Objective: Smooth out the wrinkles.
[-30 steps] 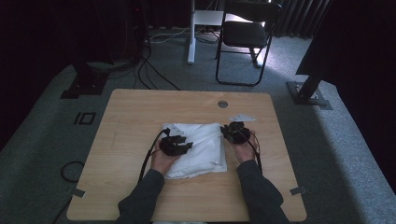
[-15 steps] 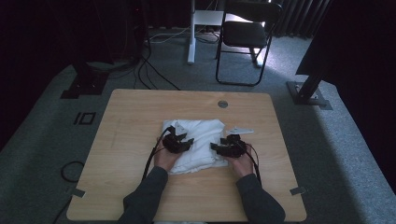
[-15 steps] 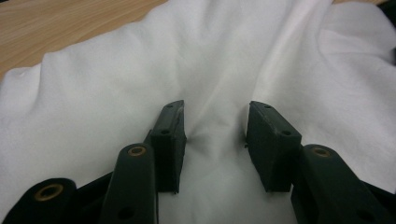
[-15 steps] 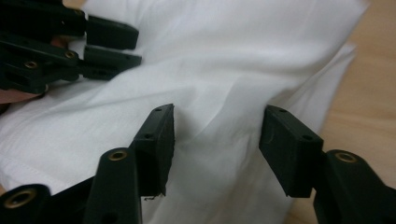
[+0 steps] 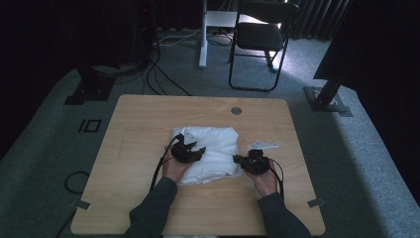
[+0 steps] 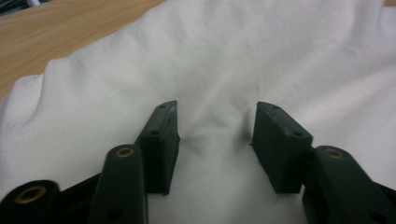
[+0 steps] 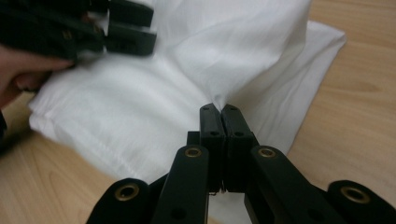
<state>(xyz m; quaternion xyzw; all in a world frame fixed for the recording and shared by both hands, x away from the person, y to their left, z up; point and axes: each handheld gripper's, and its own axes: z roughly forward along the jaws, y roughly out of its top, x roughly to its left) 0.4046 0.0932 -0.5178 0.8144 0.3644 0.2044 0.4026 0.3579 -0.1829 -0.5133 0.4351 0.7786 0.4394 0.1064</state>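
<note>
A folded white cloth [image 5: 213,144] lies in the middle of the wooden table [image 5: 148,119]. My left gripper [image 5: 190,148] rests on the cloth's left part. In the left gripper view its jaws [image 6: 217,112] stand open and have just been opening, with a puckered ridge of cloth [image 6: 233,56] between them, not pinched. My right gripper [image 5: 242,161] sits at the cloth's near right corner. Its jaws [image 7: 219,108] are shut on a pinch of the cloth [image 7: 140,107], which rises from them in a taut fold. The left gripper [image 7: 135,32] and its hand appear at the upper left of the right gripper view.
A small pale three-cornered plate [image 5: 262,145] lies on the table right of the cloth. A round grommet [image 5: 236,110] sits near the far edge. Beyond the table stand a black chair [image 5: 260,34] and floor cables [image 5: 163,84].
My right gripper has come from the cloth's far right corner toward the near right corner and closed on the cloth. The left hand has stayed in place.
</note>
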